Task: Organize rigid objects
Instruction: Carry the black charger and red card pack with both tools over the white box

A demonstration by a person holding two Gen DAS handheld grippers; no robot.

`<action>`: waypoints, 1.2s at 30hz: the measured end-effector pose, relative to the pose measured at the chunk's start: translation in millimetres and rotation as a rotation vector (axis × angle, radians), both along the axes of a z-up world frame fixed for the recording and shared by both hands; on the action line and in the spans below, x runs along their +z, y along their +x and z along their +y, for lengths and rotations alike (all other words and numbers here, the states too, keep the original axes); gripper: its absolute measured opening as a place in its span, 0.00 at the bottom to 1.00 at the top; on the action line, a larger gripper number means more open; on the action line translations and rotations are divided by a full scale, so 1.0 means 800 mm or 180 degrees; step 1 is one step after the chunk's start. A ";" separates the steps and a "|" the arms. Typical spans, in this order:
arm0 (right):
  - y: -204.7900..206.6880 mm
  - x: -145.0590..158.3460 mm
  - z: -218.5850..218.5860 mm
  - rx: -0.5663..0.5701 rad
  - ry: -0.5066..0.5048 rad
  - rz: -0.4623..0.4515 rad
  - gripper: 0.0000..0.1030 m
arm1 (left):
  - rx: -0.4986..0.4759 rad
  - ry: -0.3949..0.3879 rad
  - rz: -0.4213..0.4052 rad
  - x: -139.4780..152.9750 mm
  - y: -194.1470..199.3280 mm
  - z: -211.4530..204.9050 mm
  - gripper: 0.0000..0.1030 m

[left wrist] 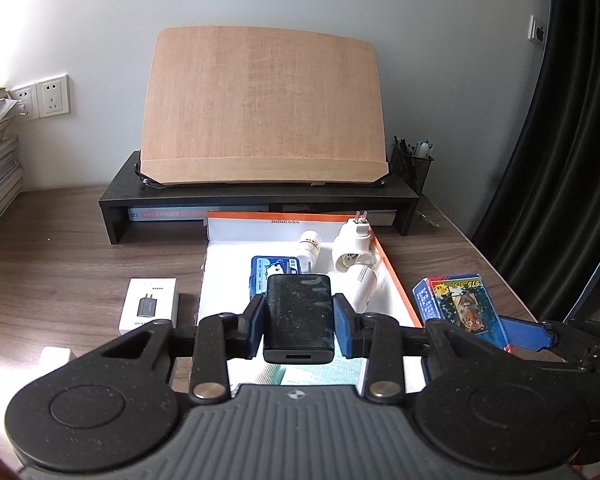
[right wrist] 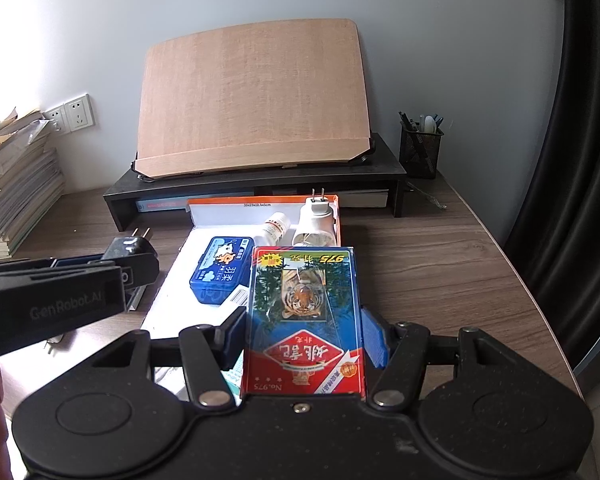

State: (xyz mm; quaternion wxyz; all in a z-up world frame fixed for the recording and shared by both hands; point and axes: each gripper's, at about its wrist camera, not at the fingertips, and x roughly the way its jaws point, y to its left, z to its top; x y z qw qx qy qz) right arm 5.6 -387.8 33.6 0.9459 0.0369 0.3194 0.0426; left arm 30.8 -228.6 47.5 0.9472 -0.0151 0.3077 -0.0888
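Black, seemingly dusty charger [left wrist: 299, 312]

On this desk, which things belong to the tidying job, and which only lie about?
Job: black charger in left gripper; tiger-print card box in right gripper; orange-rimmed white tray; blue tin; white plug adapter.
Lying about: wooden board; mesh pen holder; paper stack.

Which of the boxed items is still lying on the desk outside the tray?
The white charger box, left of the tray. The blue case lies inside; the tiger card box is held by the right gripper.
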 end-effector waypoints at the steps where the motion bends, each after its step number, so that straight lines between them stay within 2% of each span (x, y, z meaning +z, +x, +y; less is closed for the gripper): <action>1: 0.000 0.000 0.000 0.0005 0.0006 0.0005 0.69 | 0.0000 0.0008 -0.0006 0.000 0.001 0.000 0.36; 20: 0.007 0.001 0.003 -0.0048 0.0039 -0.0007 0.69 | -0.0013 0.0002 -0.0005 0.001 0.009 0.006 0.36; 36: 0.023 -0.016 0.005 -0.0004 0.0069 0.0139 0.69 | 0.0082 -0.0008 0.0139 -0.018 0.019 0.011 0.36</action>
